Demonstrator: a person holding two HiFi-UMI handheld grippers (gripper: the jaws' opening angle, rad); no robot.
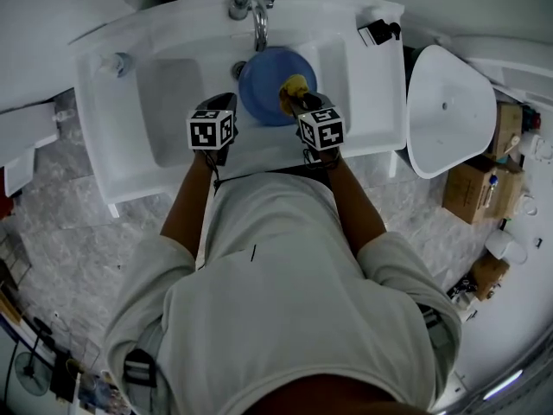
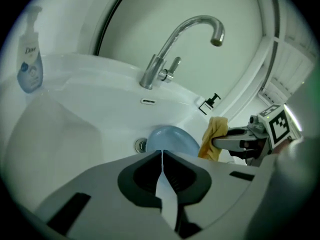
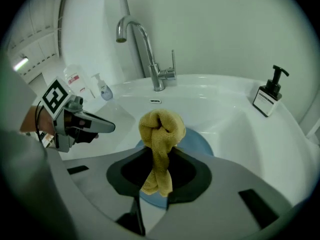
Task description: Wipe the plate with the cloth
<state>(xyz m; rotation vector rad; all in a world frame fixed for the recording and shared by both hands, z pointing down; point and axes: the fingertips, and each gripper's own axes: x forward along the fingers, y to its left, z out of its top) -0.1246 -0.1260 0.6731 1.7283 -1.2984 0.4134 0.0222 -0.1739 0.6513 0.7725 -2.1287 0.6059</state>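
1 cloth [image 3: 160, 134] in right gripper [image 1: 292, 102] over plate [image 1: 262, 86]; left gripper [image 2: 161, 159] closed

We see the right gripper [image 3: 156, 183] clamped on a bunched yellow cloth [image 3: 160, 134], held above the blue plate [image 3: 198, 141] in the white sink [image 3: 227, 111] (faucet [image 3: 146, 46] behind it); the left gripper [image 3: 110, 127] hovers at left.

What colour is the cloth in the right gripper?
The cloth is mustard yellow, clearest in the right gripper view.
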